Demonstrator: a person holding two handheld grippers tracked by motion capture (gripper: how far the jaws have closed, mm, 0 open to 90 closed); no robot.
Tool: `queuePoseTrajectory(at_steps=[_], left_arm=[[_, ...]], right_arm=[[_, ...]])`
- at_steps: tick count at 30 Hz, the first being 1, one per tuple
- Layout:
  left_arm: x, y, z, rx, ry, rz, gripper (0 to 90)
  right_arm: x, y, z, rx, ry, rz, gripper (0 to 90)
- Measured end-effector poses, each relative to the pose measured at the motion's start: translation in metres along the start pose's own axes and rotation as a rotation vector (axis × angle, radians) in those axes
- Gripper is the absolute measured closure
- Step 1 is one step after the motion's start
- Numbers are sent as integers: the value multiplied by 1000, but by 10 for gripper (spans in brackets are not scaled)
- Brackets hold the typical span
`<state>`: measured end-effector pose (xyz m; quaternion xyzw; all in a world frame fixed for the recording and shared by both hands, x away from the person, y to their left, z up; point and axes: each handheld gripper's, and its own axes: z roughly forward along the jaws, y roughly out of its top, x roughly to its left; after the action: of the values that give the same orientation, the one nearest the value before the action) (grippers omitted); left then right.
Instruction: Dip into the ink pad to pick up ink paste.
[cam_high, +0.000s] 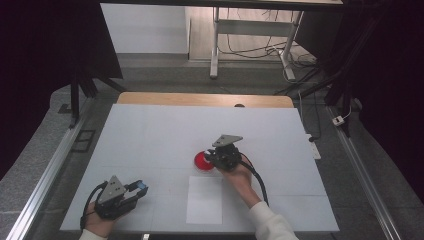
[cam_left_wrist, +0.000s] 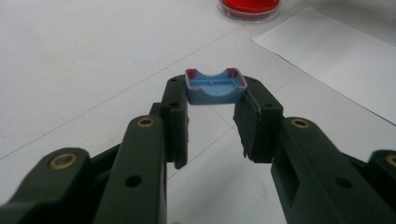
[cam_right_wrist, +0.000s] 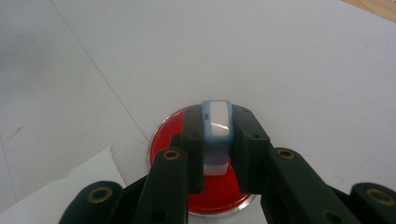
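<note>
White sheeting covers the table (cam_high: 150, 140), with dark curtains at the frame's left and right edges and a bare floor with cables at the top.

At lower left of the high view, the left gripper (cam_high: 135, 192) rests near the table's front edge. In the left gripper view its jaws are closed on a small blue cap (cam_left_wrist: 215, 87), open side up, with red staining along its rim.

Just right of centre at the bottom, a white paper sheet (cam_high: 205, 200) lies flat, unmarked.

Immediately above the sheet's upper right corner sits a round red dish (cam_high: 201, 161). The right gripper (cam_high: 212, 159) hangs over it, the hand reaching in from the lower right. In the right gripper view the jaws clamp a blue-and-white stamp body (cam_right_wrist: 217, 135), held upright over the red surface; whether its lower face touches the dish cannot be told.

Assessment: the step in hand appears to be inking the stamp, cap held aside. The next move likely calls for a short lift clear of the dish rim, then a carry down the frame onto the paper and a square press.

Clearance: wide open surface lies at upper left and right of the dish; the left gripper is well apart from that path.
</note>
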<state>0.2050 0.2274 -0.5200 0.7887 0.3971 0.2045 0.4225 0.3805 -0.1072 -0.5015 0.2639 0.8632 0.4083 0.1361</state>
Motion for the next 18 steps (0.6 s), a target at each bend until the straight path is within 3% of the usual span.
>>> queuePoseTrajectory(at_steps=[15, 18], left_arm=[[-5, 1, -1, -4, 5, 2, 656], [-6, 1, -1, -4, 6, 4, 656]], right_arm=[[1, 2, -6, -15, -14, -11, 757], [1, 3, -11, -49, -7, -6, 757]])
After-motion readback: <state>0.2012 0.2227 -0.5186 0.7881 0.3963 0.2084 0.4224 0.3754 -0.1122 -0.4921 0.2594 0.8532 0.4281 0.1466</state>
